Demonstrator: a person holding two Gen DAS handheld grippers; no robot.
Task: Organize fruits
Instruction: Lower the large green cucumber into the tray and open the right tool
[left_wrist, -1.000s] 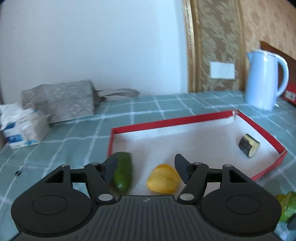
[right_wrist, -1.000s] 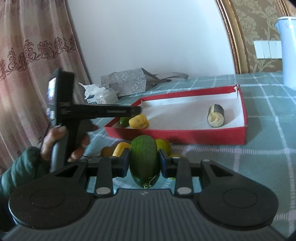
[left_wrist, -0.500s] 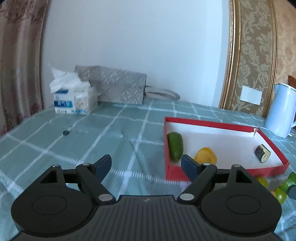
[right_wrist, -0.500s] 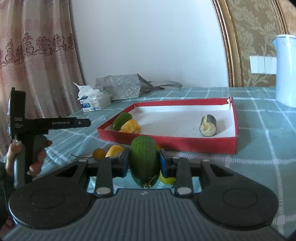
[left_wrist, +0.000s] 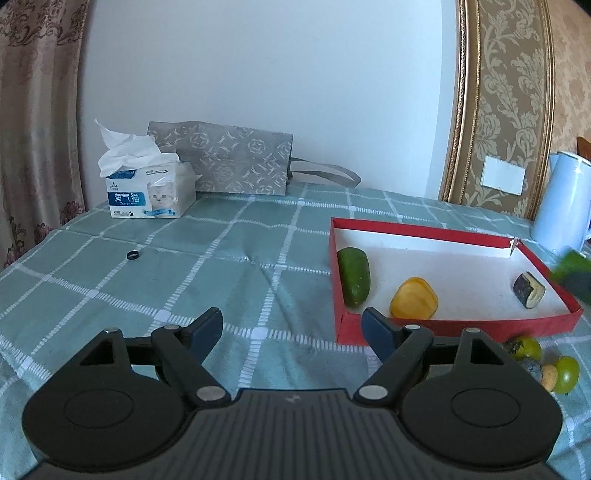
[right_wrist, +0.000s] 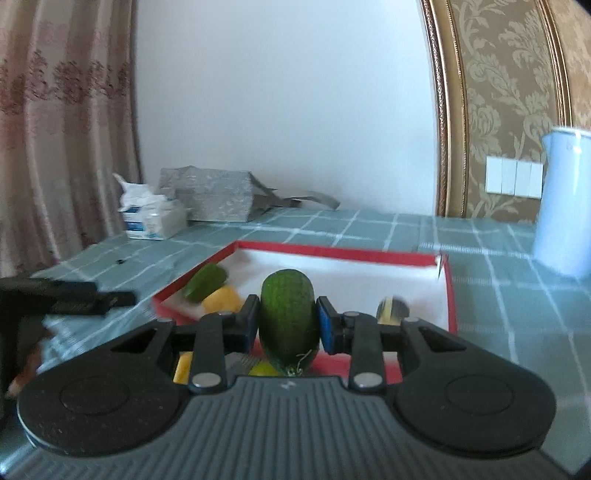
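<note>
Green melon (right_wrist: 289, 314): dark, faintly striped rind, oval, dried stem curl facing me; raised above the red tray's (right_wrist: 332, 252) near edge.
My right tongs (right_wrist: 288, 325): clamped on its sides.
My left tongs (left_wrist: 291, 328): spread wide, empty, over the checked cloth (left_wrist: 184, 266).

On the white-and-blue paper tissue pack (left_wrist: 151, 194) at ten o'clock on the table, the blue band carries the Chinese characters 淘气猫, a kitten picture beside them; the small Latin line beneath is too fine to read.
</note>
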